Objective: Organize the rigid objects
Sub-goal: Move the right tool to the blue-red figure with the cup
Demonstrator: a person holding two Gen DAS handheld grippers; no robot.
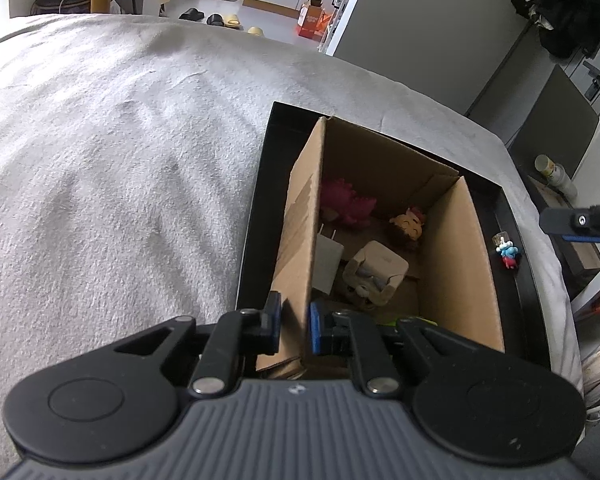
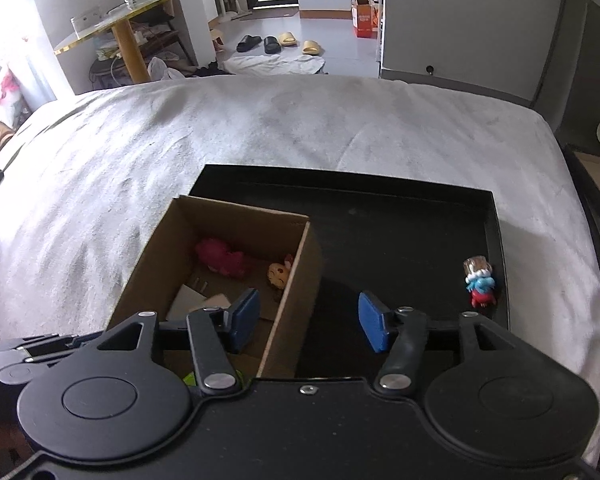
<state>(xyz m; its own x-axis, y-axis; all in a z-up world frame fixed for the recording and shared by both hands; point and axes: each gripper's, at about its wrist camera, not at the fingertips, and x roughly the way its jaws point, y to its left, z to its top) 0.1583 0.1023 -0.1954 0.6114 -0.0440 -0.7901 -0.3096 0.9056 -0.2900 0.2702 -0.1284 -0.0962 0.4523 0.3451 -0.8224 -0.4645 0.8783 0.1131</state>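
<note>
Left gripper [image 1: 295, 326] is clamped on the near left wall of the cardboard box [image 1: 456, 264], one blue pad outside and one inside, the cardboard pinched thin between them. The box stands open-topped in the left part of the black tray [image 2: 380, 240], which lies on the pale blanket [image 2: 260, 132]. Down inside the box: a magenta plush toy [image 1: 346, 202] against the far wall, a smiling round-faced figurine [image 1: 408, 226] at the far right corner, a white plug adapter [image 1: 328, 260] standing by the left wall with its prongs up, and nearer the middle a beige blocky toy [image 1: 374, 272] whose details are hard to make out in the shadow. A sliver of something lime green [image 2: 190, 378] shows at the near end of the box, mostly hidden by the gripper. Right gripper [image 2: 309, 322] hangs spread wide over the box's right wall, left pad above the box interior, right pad above bare tray, nothing between them. Outside the box, well to its right against the tray's right rim, stands a small blue-and-red figurine [image 2: 480, 284], upright and alone
</note>
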